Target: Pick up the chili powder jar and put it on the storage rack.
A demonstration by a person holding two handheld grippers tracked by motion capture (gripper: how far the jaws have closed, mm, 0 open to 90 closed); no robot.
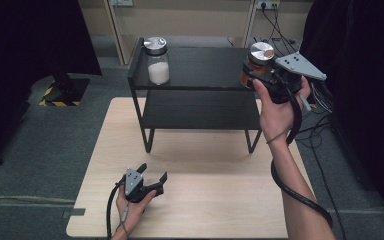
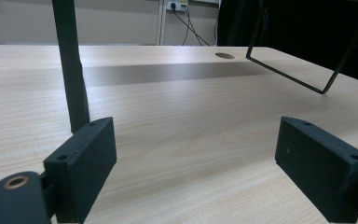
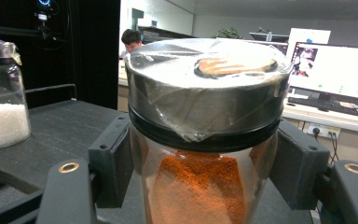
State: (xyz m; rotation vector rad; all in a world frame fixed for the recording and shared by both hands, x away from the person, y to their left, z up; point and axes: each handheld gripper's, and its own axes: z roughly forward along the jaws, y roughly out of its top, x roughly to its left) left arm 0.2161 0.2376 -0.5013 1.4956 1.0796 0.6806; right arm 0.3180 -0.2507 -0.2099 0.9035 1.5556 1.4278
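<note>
A glass jar of orange powder with a silver lid is held by my right gripper, which is shut on it at the right end of the black shelf's top board. In the right gripper view both pads clamp the jar of orange powder just under its lid. Whether the jar touches the board is hidden. A second glass jar with white grains stands at the top board's left end, and the white-grain jar shows left in the right gripper view. My left gripper rests open on the table, nothing between its jaws.
The black two-tier shelf stands at the table's far side, its lower board bare. Its left leg rises close ahead of my left gripper. A round hole marks the tabletop. Cables lie on the floor at the right.
</note>
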